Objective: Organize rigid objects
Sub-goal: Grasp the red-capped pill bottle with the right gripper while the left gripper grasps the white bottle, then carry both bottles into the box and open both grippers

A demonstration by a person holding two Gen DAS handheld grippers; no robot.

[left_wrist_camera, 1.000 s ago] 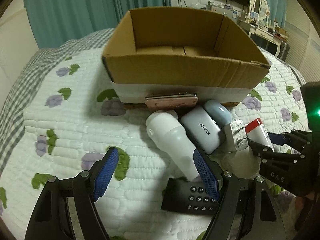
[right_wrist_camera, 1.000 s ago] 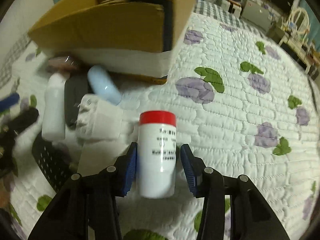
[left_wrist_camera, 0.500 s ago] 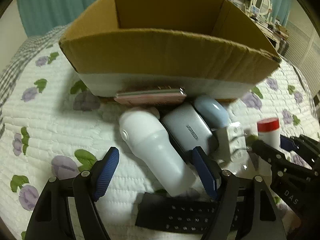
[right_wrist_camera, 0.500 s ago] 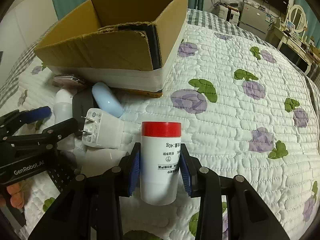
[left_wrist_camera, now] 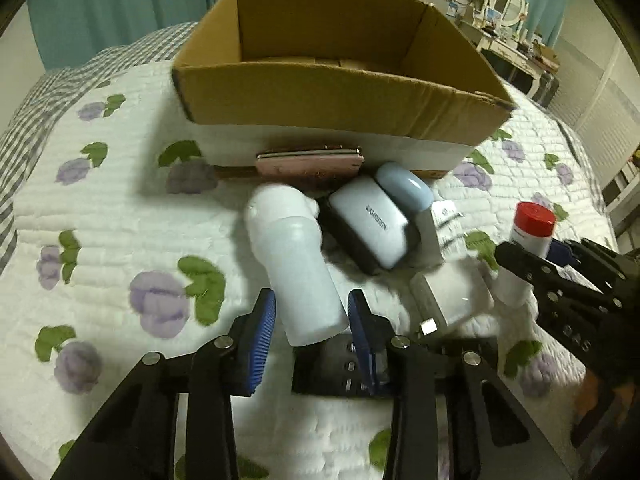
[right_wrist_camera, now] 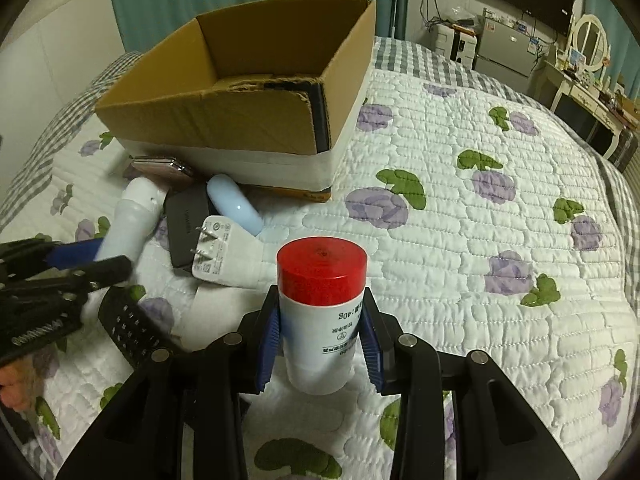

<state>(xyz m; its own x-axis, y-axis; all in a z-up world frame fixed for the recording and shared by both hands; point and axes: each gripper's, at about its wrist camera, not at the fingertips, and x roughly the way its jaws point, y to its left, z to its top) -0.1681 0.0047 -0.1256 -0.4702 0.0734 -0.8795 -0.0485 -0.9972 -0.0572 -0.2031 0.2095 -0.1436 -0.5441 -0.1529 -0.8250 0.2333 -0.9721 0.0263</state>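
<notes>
The right gripper [right_wrist_camera: 320, 344] pinches the red-capped jar [right_wrist_camera: 320, 312] upright above the quilt [right_wrist_camera: 480, 240], right of the open box [right_wrist_camera: 256, 92]. The left gripper [left_wrist_camera: 312, 324] has its pads on either side of the lying white bottle [left_wrist_camera: 292, 264], narrowly spread; contact cannot be told.
</notes>
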